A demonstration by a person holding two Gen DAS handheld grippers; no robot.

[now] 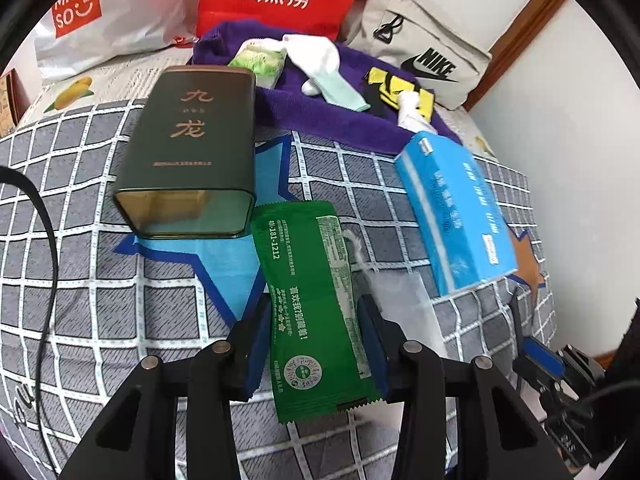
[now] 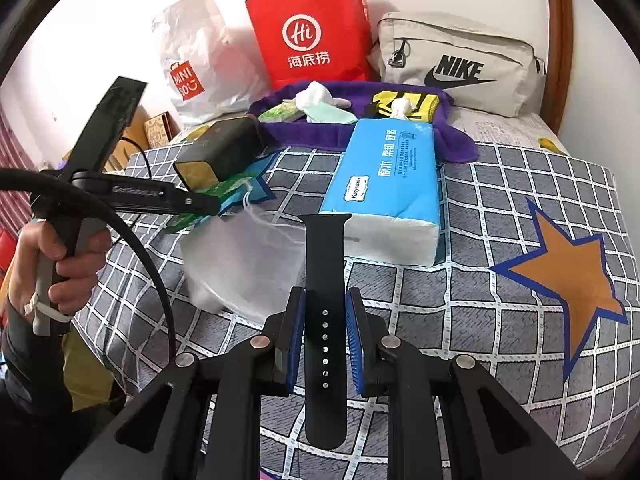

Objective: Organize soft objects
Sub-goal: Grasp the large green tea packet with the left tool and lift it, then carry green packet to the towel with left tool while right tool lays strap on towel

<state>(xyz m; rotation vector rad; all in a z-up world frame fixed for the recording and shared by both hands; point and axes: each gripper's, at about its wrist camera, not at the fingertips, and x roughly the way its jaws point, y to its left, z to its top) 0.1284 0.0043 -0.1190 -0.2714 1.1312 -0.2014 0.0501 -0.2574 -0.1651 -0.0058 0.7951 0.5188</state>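
Note:
A green foil packet [image 1: 304, 248] lies lengthwise between the blue pads of my left gripper [image 1: 315, 304], which is shut on its sides just above the checked bedspread [image 1: 100, 280]. In the right wrist view the same packet [image 2: 230, 188] shows at that gripper's tips. My right gripper [image 2: 326, 294] is shut on a black perforated watch strap [image 2: 325, 248], held above the bed and pointing away from the camera. A purple towel [image 1: 320, 108] at the back carries white and mint socks [image 1: 320, 68], a small green pack [image 1: 258, 60] and a black-and-yellow cloth [image 1: 400, 88].
A dark green tin [image 1: 188, 148] lies on its side left of the packet. A blue tissue pack [image 1: 452, 208] lies to the right, a thin white mesh bag [image 2: 248, 264] between them. Against the wall stand a red paper bag [image 2: 316, 28], a white Miniso bag [image 2: 196, 52] and a Nike pouch [image 2: 460, 64].

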